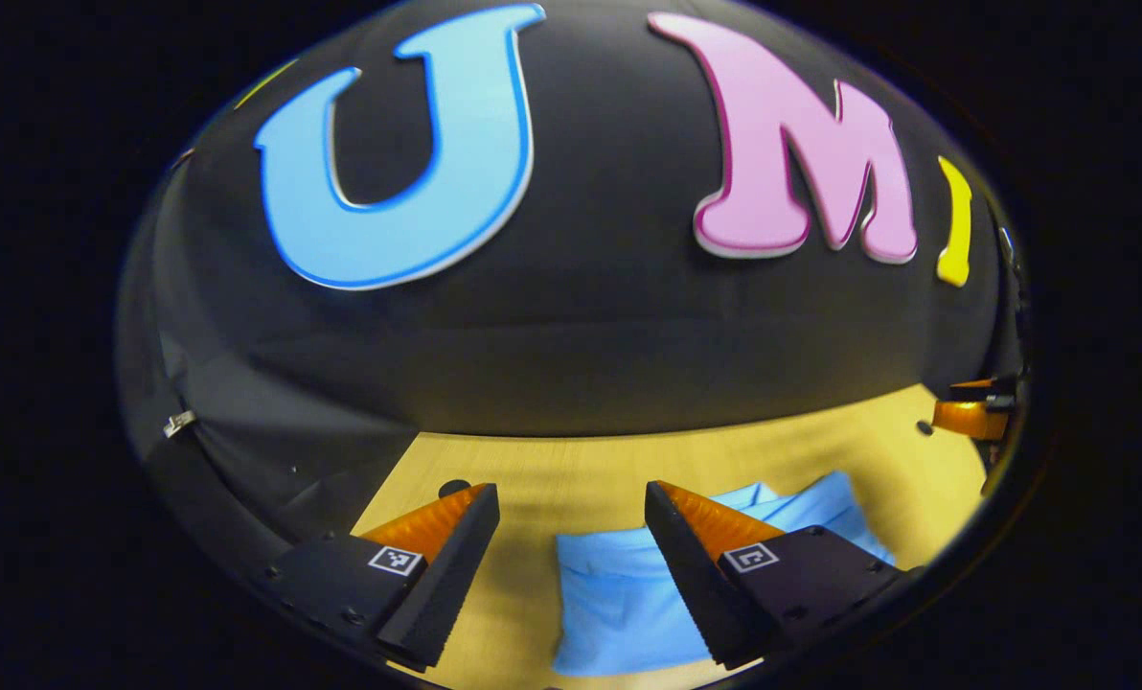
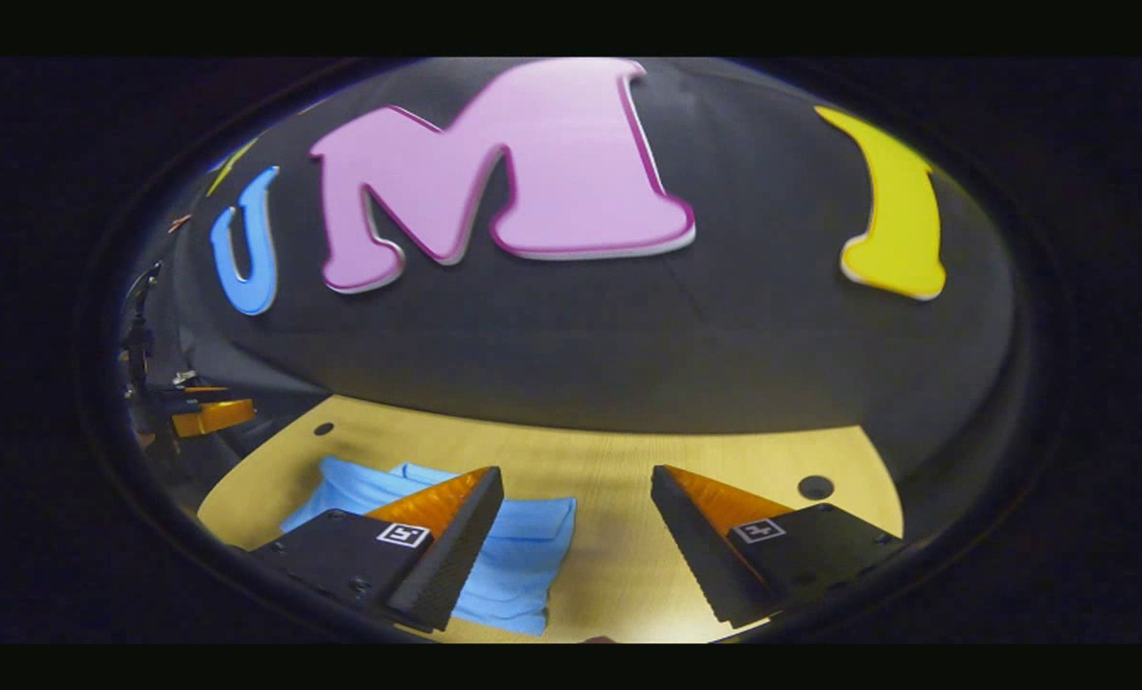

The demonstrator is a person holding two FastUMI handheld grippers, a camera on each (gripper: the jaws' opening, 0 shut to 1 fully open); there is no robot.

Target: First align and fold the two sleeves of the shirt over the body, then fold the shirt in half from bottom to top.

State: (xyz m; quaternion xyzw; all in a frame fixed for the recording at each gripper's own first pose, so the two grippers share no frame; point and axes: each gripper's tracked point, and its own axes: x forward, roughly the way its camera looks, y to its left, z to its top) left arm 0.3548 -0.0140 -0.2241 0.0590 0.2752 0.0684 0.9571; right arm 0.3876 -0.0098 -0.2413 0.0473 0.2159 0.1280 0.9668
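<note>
While both hover above the pale wooden table, the left gripper and right gripper have their jaws spread wide, gripping nothing. The folded light-blue cotton shirt lies flat on the table, partly hidden behind fingers. Its lower edge is cut off.

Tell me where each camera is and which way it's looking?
Left gripper view: rides on the left tongs, open, facing the booth wall across the wooden table; the blue shirt lies below.
Right gripper view: rides on the right tongs, open, facing the same wall; the shirt sits lower left.
Shared: shirt, table, wall; each glimpses the other tongs at its edge.
</note>
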